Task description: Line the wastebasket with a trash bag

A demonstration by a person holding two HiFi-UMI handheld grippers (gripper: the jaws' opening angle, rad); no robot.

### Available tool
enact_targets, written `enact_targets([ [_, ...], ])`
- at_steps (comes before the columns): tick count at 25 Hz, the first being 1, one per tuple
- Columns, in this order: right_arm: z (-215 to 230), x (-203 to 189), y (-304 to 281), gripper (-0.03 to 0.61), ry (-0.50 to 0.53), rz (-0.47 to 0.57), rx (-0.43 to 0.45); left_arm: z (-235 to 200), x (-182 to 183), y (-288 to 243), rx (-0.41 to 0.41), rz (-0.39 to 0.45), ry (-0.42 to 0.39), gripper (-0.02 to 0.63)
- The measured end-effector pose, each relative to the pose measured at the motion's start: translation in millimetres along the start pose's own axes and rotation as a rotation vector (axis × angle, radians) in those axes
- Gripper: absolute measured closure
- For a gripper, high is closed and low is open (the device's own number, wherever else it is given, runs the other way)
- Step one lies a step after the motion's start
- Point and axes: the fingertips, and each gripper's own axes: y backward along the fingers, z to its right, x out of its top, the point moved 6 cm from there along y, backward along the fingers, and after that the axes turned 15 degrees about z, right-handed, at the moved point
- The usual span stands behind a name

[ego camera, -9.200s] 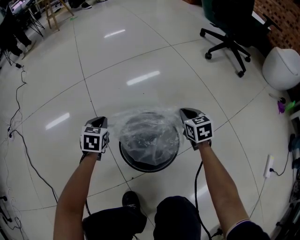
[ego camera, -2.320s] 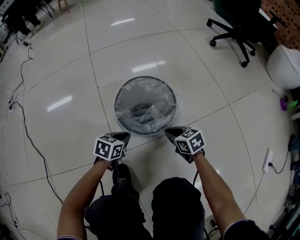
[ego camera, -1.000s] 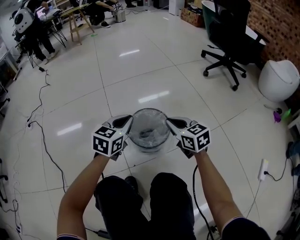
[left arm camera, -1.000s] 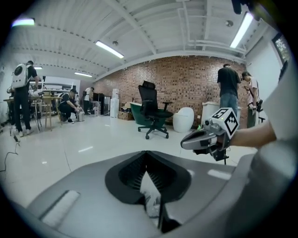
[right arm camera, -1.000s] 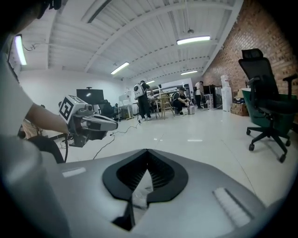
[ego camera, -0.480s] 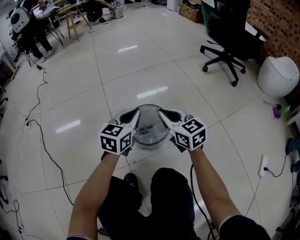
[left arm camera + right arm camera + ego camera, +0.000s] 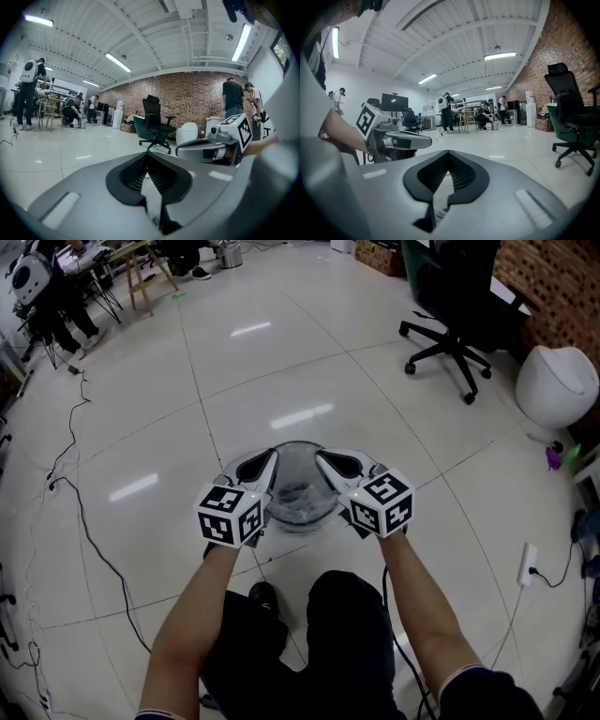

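Note:
The round black wastebasket (image 7: pixel 298 512) stands on the floor in front of my feet, with a clear trash bag (image 7: pixel 286 491) lining it. In the head view both grippers are held up well above it, tips angled towards each other. My left gripper (image 7: pixel 271 457) is shut with nothing in it, and so is my right gripper (image 7: pixel 319 457). The left gripper view shows its closed jaws (image 7: pixel 146 153) with the right gripper (image 7: pixel 206 150) beside them. Closed jaws (image 7: pixel 449 152) fill the right gripper view too, the left gripper (image 7: pixel 401 138) alongside. Neither gripper view shows the basket.
A black office chair (image 7: pixel 450 315) stands at the back right, with a white rounded bin (image 7: pixel 558 381) further right. Cables (image 7: pixel 70 493) trail over the floor on the left, and a power strip (image 7: pixel 527 568) lies on the right. People work at tables (image 7: pixel 56 277) far left.
Since a second ago both grippers have swung their tips inward, closer together over the basket. Earlier they stood at the basket's rim, then drew back and rose.

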Motion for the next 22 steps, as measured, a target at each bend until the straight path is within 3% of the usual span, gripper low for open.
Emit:
enact_targets([
  [22, 0.7, 2.4, 4.3, 0.578, 0.006, 0.017, 0.005, 12.9, 2.4, -1.4, -0.026, 0.018, -0.006, 0.603],
])
